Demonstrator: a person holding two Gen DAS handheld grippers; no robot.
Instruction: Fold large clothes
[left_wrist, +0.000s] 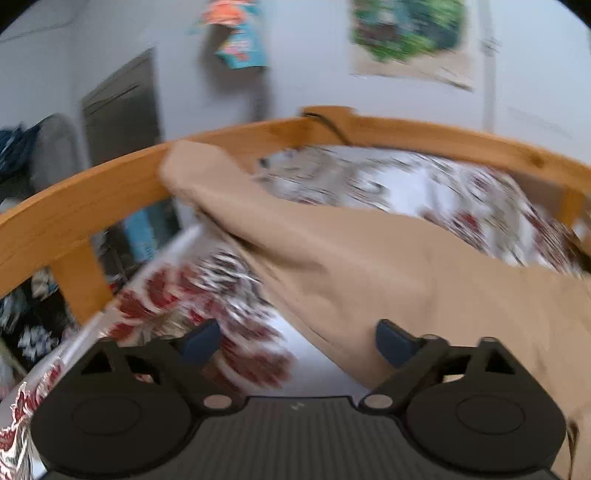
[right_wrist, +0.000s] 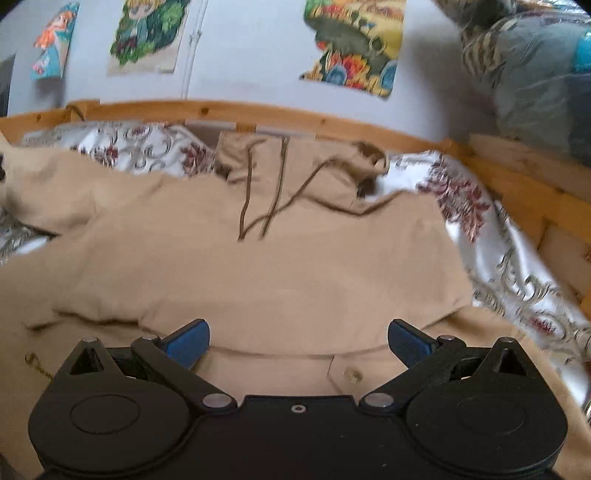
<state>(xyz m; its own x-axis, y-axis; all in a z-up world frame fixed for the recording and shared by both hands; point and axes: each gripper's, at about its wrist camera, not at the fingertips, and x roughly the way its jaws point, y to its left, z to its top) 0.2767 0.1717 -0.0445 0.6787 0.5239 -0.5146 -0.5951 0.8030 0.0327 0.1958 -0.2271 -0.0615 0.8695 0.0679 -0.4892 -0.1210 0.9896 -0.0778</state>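
A tan hooded sweatshirt (right_wrist: 280, 266) lies spread on a bed, hood and dark drawstrings (right_wrist: 266, 192) towards the far rail. Its right side is folded in over the body. In the left wrist view one tan sleeve (left_wrist: 295, 236) stretches out to the wooden rail, its cuff lying against the wood. My left gripper (left_wrist: 297, 341) hovers over the sleeve's near edge, jaws wide apart and nothing between them; the picture is blurred. My right gripper (right_wrist: 299, 341) stands open above the sweatshirt's lower body, near a small button (right_wrist: 354, 373).
A white bedspread (right_wrist: 480, 236) with red flowers covers the mattress. A wooden bed rail (left_wrist: 110, 192) runs round the far and side edges. Posters (right_wrist: 354, 44) hang on the wall behind. A grey-blue bundle of cloth (right_wrist: 532, 74) sits at the upper right.
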